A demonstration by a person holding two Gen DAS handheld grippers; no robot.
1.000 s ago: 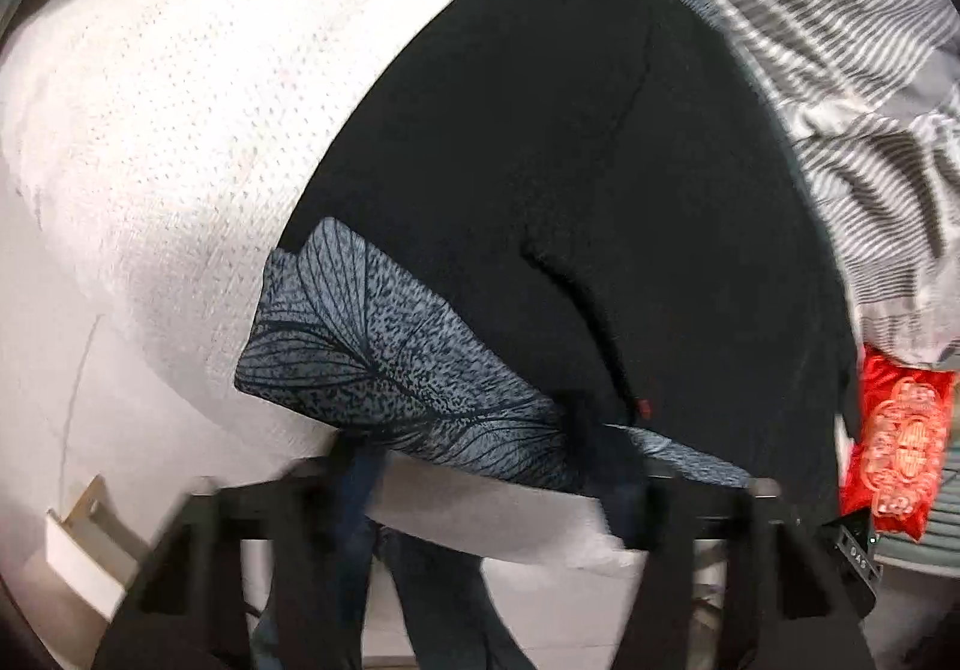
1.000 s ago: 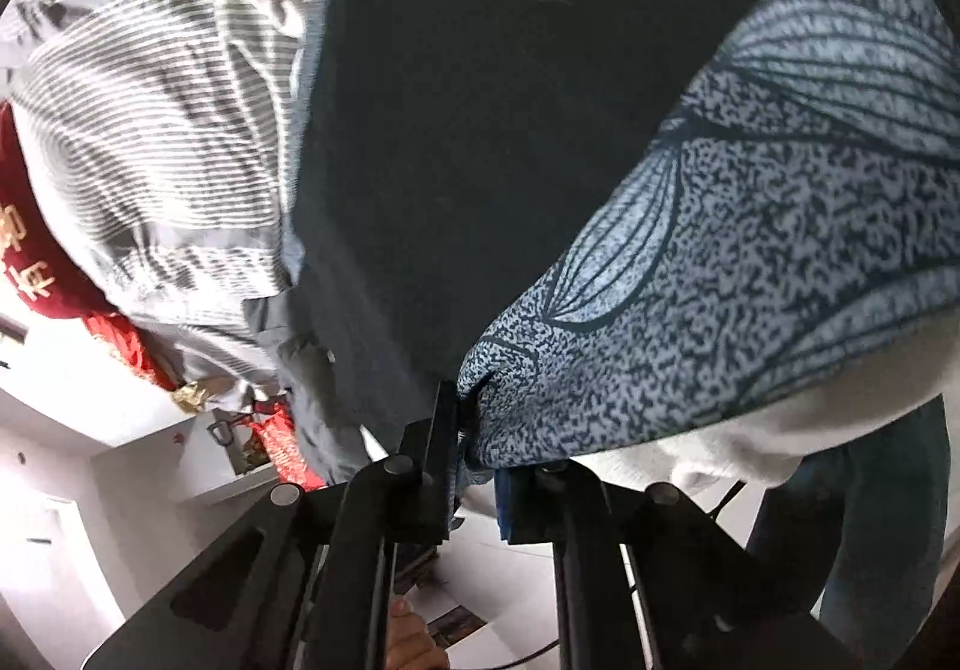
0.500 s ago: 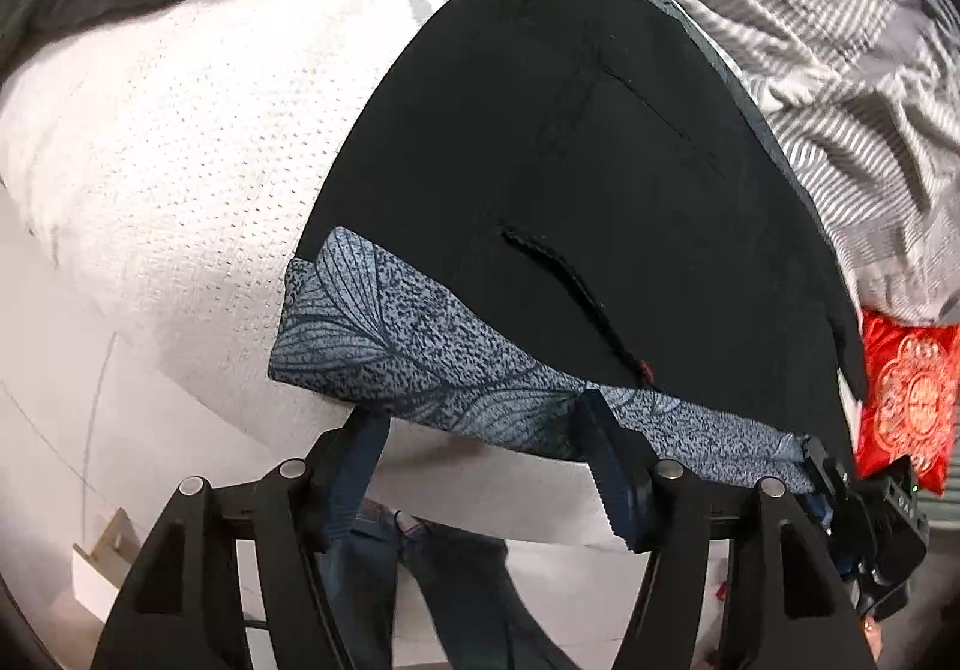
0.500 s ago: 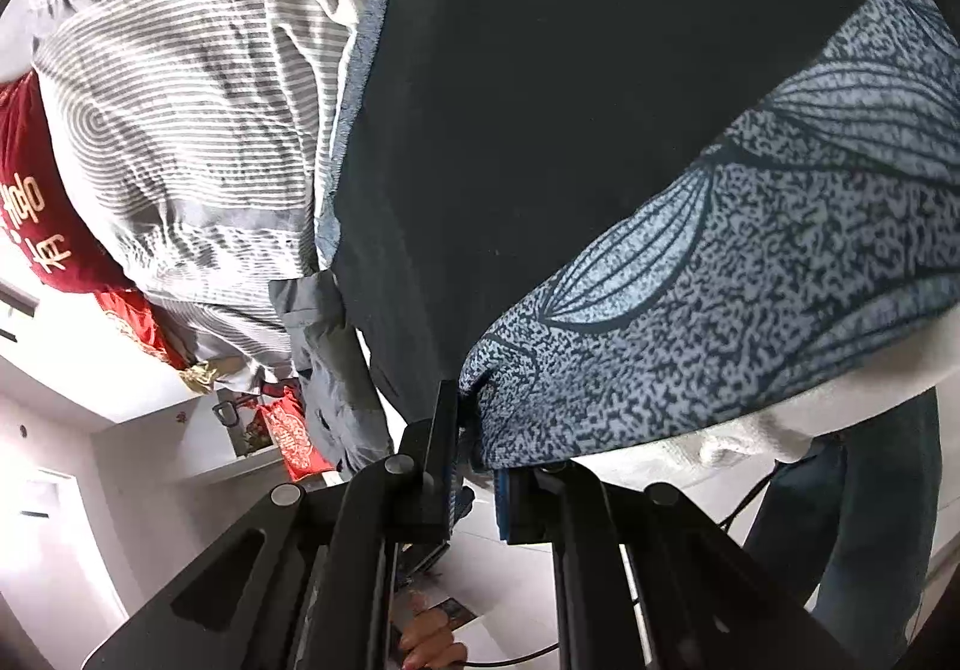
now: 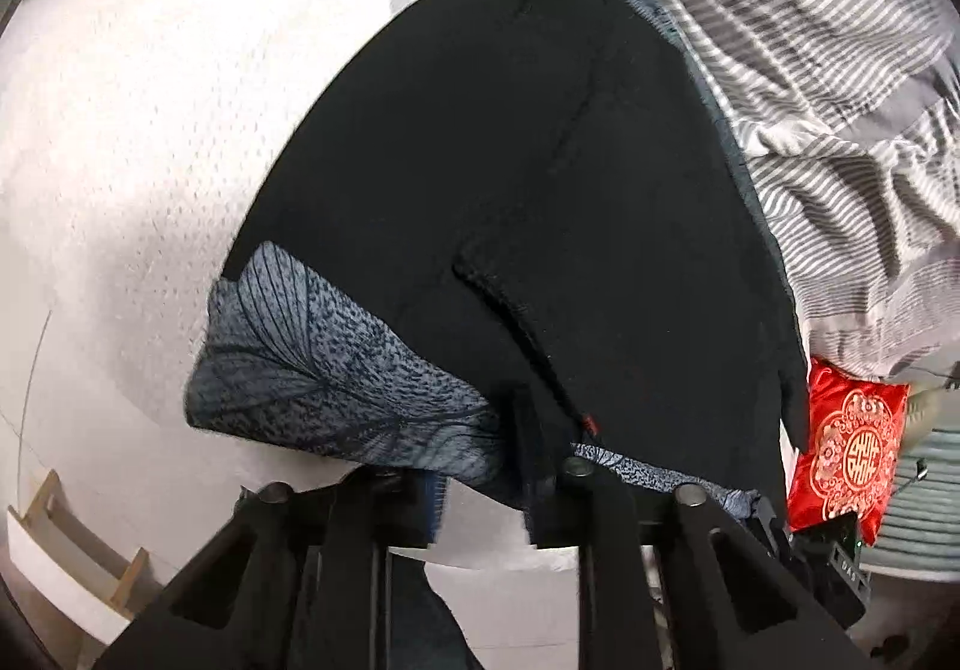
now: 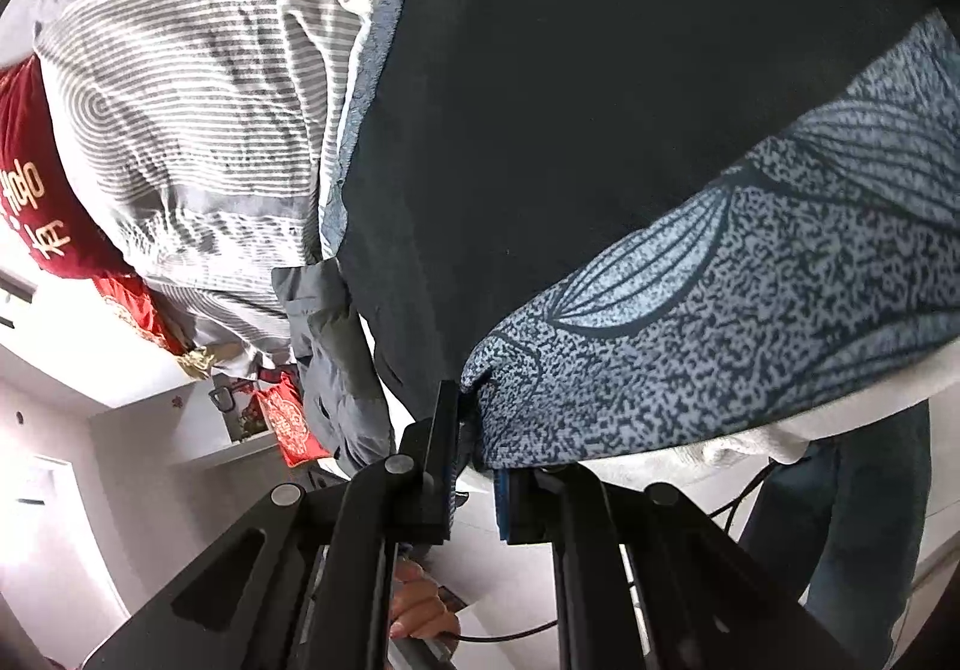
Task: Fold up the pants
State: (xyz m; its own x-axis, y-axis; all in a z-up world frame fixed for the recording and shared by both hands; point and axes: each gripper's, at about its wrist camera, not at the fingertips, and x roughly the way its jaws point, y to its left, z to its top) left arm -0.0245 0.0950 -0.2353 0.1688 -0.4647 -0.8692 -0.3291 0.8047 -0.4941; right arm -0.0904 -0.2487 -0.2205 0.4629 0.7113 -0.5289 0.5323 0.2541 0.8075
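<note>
My left gripper [image 5: 480,460] sits at the lower centre of its view, jaws closing on the near hem of the pants [image 5: 510,178] — the patterned blue-grey edge and black cloth lie between them. My right gripper [image 6: 477,430], low centre of its own view, is clamped tight on the patterned corner of the same hem.

The pants lie spread over the white bedspread [image 5: 150,130], black face up, running from the grippers toward the upper right of the left view. A striped duvet [image 5: 840,100] is bunched along their far side, and a red cushion [image 5: 852,448] sits at the right edge.

I judge the step in hand to be securing both near corners before a fold. The next move calls for a firm left grip, then an even lift of both corners — unequal height would skew the crease.
</note>
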